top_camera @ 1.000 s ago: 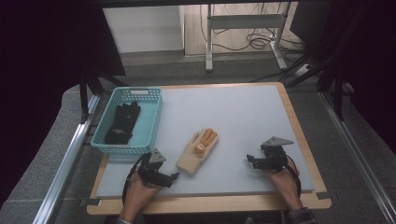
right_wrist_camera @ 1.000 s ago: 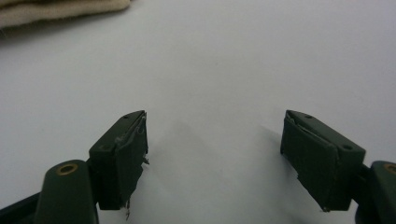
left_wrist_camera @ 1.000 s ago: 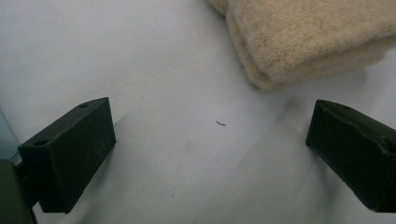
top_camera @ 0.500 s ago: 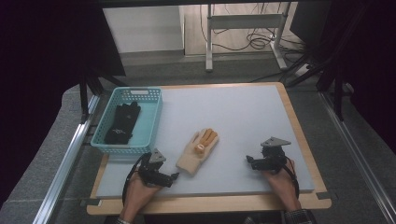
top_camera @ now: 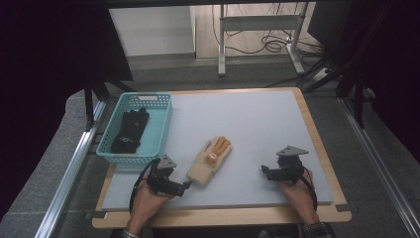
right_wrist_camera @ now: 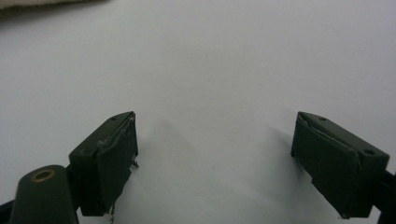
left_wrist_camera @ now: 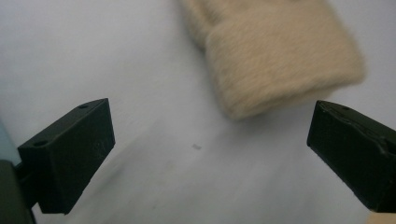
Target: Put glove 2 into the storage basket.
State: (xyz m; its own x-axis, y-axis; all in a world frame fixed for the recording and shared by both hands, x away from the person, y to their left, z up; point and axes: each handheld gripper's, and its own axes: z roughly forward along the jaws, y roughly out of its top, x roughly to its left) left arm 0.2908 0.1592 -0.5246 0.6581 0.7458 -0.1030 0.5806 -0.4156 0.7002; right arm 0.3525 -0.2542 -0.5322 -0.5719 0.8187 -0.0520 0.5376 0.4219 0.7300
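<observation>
Glove [top_camera: 210, 161], cream knit with orange fingertips, lies flat on the grey table [top_camera: 257, 124], its cuff end just ahead of the left claw [top_camera: 187, 184], near but not touching. In the left gripper view we see that fuzzy cuff [left_wrist_camera: 280, 60] beyond and between the two black jaws, which stand wide apart with bare table between them. We hold the left claw low over the table's near edge, one hand [top_camera: 148, 201] wrapped around its body. Well off to the glove's other side, the right claw [top_camera: 264, 172] points toward the glove with its jaws likewise spread wide, nothing between them but table; a sliver of cream shows at the far left of the right gripper view. Beyond the left claw and to its left sits a teal basket [top_camera: 163, 130], a black glove [top_camera: 130, 131] lying inside it.
</observation>
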